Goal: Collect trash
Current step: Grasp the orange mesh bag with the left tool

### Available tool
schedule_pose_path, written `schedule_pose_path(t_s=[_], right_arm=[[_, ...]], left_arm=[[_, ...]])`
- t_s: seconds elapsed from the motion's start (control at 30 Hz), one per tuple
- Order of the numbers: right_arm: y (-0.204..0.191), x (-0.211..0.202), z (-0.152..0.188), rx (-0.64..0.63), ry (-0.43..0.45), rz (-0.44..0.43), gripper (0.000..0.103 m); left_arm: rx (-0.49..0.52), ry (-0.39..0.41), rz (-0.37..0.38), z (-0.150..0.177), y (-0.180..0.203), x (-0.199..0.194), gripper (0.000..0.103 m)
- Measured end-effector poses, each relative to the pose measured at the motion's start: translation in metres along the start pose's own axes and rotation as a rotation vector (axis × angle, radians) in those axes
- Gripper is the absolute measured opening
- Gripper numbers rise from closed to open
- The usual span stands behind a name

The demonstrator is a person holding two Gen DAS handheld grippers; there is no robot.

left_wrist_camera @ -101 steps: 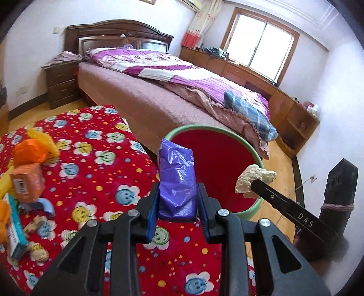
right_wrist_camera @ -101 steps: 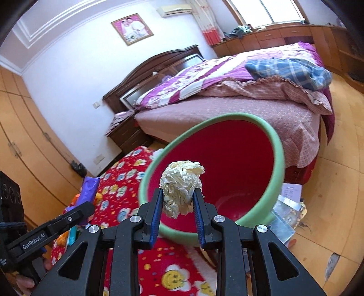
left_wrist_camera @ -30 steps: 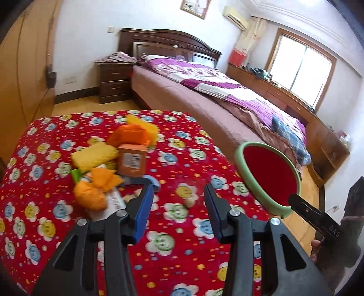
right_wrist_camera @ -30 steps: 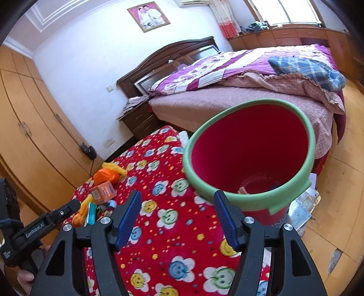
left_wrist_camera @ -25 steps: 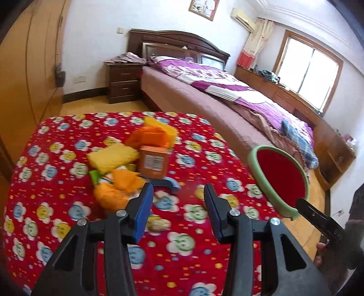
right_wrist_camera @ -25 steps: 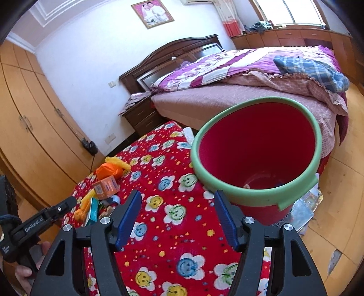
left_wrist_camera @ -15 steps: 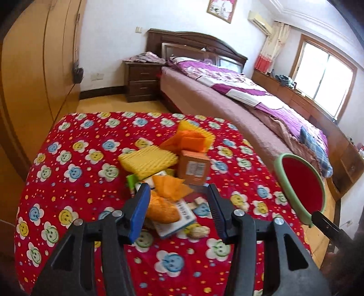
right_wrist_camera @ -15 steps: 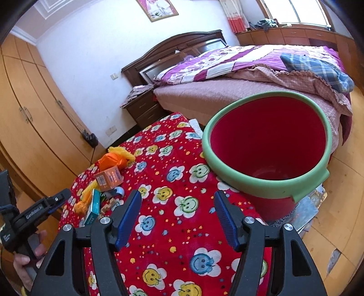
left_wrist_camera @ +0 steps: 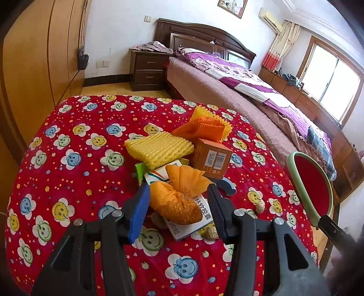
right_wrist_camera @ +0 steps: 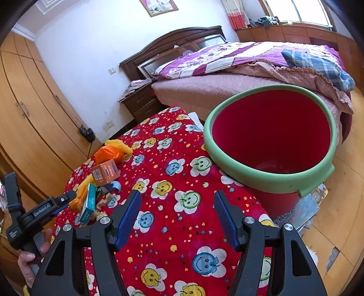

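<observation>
Jaws: left gripper [left_wrist_camera: 178, 208] spread wide, straddling orange crumpled wrapper [left_wrist_camera: 175, 205] atop worktop [left_wrist_camera: 68, 136] litter pile, set for pickup | right gripper [right_wrist_camera: 177, 216] released, empty, waiting beside red bin [right_wrist_camera: 268, 168].

A dark wooden bed [left_wrist_camera: 211, 54] with a purple-and-white quilt [right_wrist_camera: 218, 57] stands against the white wall, a dark nightstand [left_wrist_camera: 147, 68] beside it. Tall orange-brown wardrobe doors [right_wrist_camera: 29, 107] line one side; a framed picture [right_wrist_camera: 159, 6] hangs above.

Brown cardboard box [left_wrist_camera: 212, 158] sits at 1 o'clock behind crumpled orange paper wrapper [left_wrist_camera: 176, 200]; green-rimmed red plastic bucket [left_wrist_camera: 295, 173] off table's 3 o'clock edge.
</observation>
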State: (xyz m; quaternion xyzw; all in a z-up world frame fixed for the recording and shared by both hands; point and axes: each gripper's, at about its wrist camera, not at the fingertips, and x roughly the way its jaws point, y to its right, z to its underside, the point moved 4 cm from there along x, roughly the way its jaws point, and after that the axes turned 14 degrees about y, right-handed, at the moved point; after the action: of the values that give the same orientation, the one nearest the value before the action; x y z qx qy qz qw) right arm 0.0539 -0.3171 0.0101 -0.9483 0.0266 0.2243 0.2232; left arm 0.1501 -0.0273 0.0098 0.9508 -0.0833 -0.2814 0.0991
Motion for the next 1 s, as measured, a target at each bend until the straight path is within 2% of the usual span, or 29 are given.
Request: schedule_pose_path(t_s=[0.23, 0.4, 0.43, 0.5, 0.57, 0.77, 1.0], right_arm=[[0.003, 0.006, 0.004, 0.006, -0.014, 0.002, 0.067], [0.003, 0.007, 0.005, 0.007, -0.019, 0.001, 0.067], [0.003, 0.007, 0.005, 0.006, -0.02, 0.001, 0.067], [0.002, 0.008, 0.005, 0.004, -0.021, 0.0, 0.067], [0.001, 0.008, 0.006, 0.002, -0.023, -0.001, 0.067], [-0.008, 0.007, 0.006, -0.019, -0.029, -0.014, 0.067], [-0.035, 0.013, 0.009, -0.072, -0.045, -0.06, 0.067]], left_arm=[[0.032, -0.022, -0.044, 0.006, -0.001, 0.013, 0.052], [0.001, -0.035, -0.03, 0.011, -0.006, 0.02, 0.052], [-0.003, -0.031, -0.027, 0.01, -0.006, 0.019, 0.049], [-0.003, -0.029, -0.025, 0.01, -0.007, 0.018, 0.038], [-0.007, -0.031, -0.017, 0.01, -0.007, 0.018, 0.035], [-0.035, -0.024, 0.012, 0.009, -0.012, 0.006, 0.031], [-0.031, 0.014, -0.016, -0.002, -0.028, -0.017, 0.031]])
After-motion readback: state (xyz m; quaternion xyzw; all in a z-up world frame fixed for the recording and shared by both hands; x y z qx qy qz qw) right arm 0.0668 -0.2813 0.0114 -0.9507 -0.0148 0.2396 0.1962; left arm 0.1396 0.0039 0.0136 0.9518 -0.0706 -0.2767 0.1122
